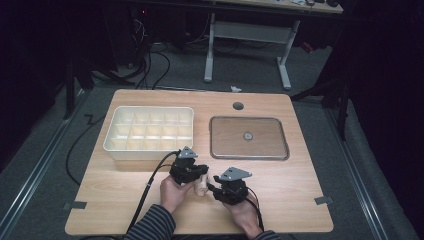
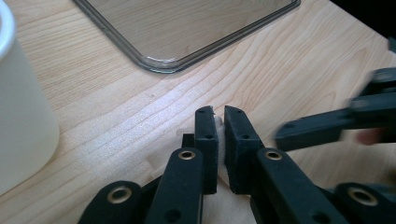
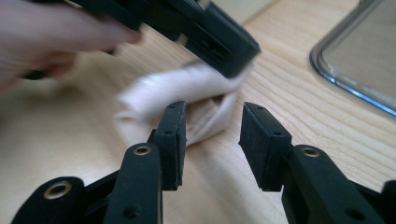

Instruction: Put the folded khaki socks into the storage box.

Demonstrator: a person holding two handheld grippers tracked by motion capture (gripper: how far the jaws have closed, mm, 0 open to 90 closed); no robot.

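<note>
A pale rolled cloth lies on the wooden table near its front edge, between the two grippers. My left gripper is shut on one end of it; in the left gripper view a thin white edge of the cloth shows between the nearly closed jaws of that gripper. My right gripper points at the cloth from the right. In the right gripper view its jaws stand open just short of the cloth, which the left gripper pinches from above.
A white compartment box stands at the back left, close behind the left gripper. At the back right lies a shallow metal tray with a small round thing in it. A round hole is in the table's far edge.
</note>
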